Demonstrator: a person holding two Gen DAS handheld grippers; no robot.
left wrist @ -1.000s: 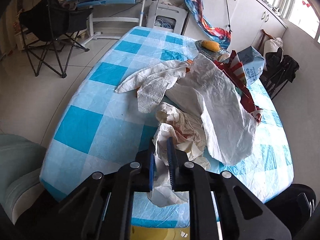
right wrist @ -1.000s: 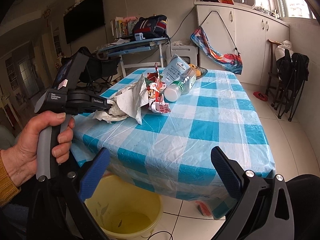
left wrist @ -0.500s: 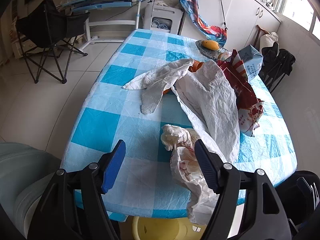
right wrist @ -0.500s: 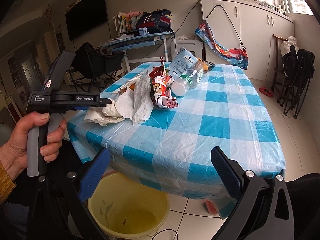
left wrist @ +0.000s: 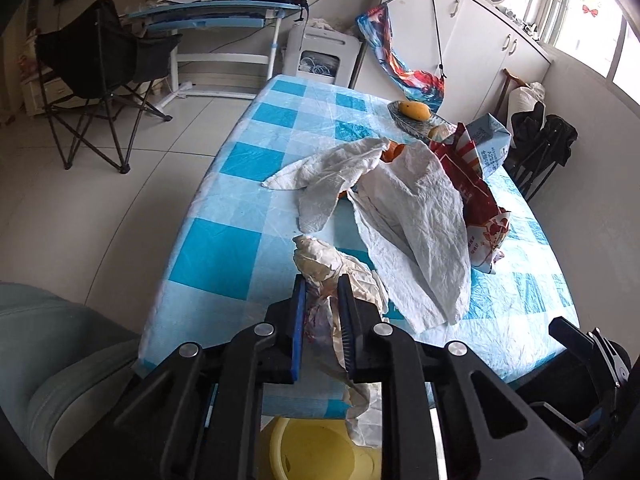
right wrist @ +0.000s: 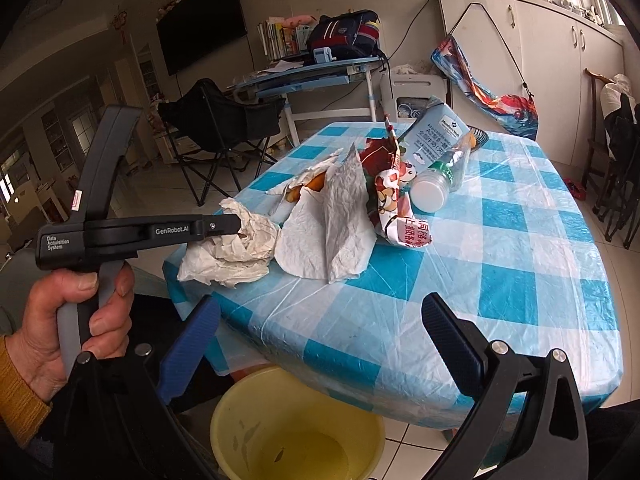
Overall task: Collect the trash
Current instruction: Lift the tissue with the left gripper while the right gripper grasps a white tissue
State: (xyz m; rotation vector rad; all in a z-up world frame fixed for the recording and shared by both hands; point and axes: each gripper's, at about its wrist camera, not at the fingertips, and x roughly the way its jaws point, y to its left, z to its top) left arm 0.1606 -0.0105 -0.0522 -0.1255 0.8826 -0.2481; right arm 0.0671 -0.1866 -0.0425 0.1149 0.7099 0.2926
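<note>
My left gripper [left wrist: 323, 292] is shut on a crumpled, stained white tissue [left wrist: 332, 268] at the near edge of the blue-checked table [left wrist: 224, 248]; the tissue's tail hangs over the edge above a yellow bucket [left wrist: 316, 452]. The right wrist view shows the same left gripper [right wrist: 234, 226] clamping the tissue [right wrist: 236, 252]. My right gripper [right wrist: 320, 320] is open and empty, held off the table's corner above the yellow bucket [right wrist: 296, 428]. More trash lies on the table: white paper towels [left wrist: 416, 216], a red snack wrapper [left wrist: 476, 196], a milk carton [right wrist: 434, 136] and a plastic bottle [right wrist: 440, 180].
A dish with a mango [left wrist: 416, 112] stands at the table's far side. A black folding chair [left wrist: 100, 76] and a desk [left wrist: 216, 20] stand beyond on the left. White cabinets [left wrist: 480, 40] line the far wall. A grey seat [left wrist: 60, 360] is at lower left.
My left gripper was shut on the tissue, opened and pulled back half a second ago, and has now shut on the tissue again. The right gripper stayed open and drifted slightly.
</note>
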